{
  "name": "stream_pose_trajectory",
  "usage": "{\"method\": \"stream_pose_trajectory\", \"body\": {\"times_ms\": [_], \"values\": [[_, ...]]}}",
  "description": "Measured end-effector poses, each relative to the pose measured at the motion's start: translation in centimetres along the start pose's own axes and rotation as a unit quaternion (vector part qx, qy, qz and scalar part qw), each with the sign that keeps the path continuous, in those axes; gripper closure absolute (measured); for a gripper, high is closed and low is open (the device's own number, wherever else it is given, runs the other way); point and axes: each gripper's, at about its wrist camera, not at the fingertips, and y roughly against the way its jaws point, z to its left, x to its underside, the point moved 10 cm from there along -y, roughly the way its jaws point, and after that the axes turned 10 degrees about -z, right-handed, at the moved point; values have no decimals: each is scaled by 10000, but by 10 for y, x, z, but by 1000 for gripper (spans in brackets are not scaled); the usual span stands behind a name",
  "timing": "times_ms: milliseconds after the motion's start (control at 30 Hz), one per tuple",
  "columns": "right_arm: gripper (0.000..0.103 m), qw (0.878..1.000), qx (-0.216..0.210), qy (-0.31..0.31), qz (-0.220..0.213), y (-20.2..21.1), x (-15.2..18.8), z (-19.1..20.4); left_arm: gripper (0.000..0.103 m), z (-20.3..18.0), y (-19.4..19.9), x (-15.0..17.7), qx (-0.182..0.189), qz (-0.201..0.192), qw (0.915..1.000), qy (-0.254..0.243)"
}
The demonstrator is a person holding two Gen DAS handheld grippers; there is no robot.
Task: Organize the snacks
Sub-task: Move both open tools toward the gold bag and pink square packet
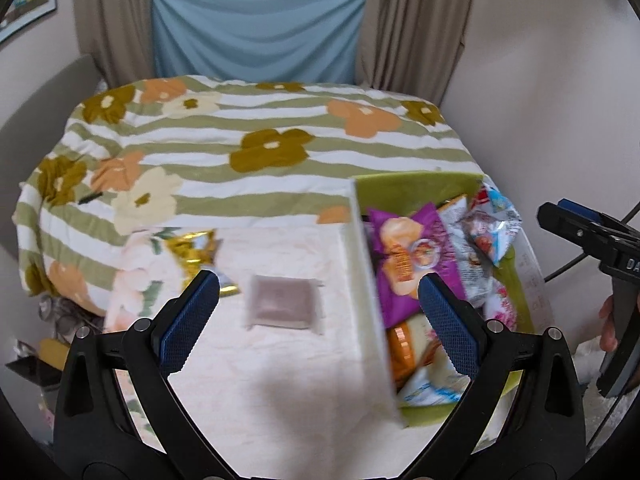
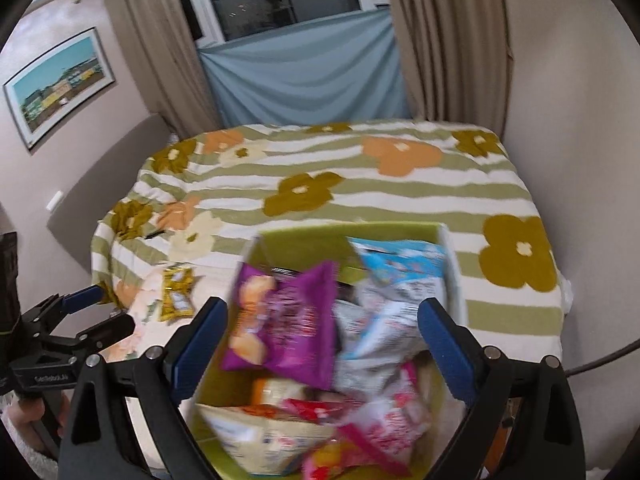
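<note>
A green-lined box [image 1: 366, 280] full of snack packets stands on the bed at the right; it also shows in the right wrist view [image 2: 450, 264]. A purple packet [image 1: 404, 256] lies on top [image 2: 288, 320]. A small brown packet [image 1: 285, 306] and a gold packet [image 1: 196, 248] lie on the pale cloth left of the box. My left gripper [image 1: 318, 312] is open and empty, hovering above the brown packet and the box wall. My right gripper [image 2: 322, 334] is open and empty above the box. The gold packet also shows in the right wrist view [image 2: 176, 292].
The bed carries a striped flower blanket [image 1: 260, 148] and ends at a window with a blue curtain [image 1: 256, 28]. A wall runs close along the right side. Clutter lies on the floor at the lower left [image 1: 44, 352].
</note>
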Motion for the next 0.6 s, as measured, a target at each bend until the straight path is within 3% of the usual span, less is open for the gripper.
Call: {"method": "stream_pose_trajectory", "body": {"times_ms": [267, 600], "values": [[8, 9998, -108, 117, -112, -6, 1, 79, 4, 93, 18, -3, -99, -38, 9995, 285], [8, 9999, -53, -46, 149, -62, 32, 172, 4, 191, -1, 9, 13, 377, 9986, 381]]}}
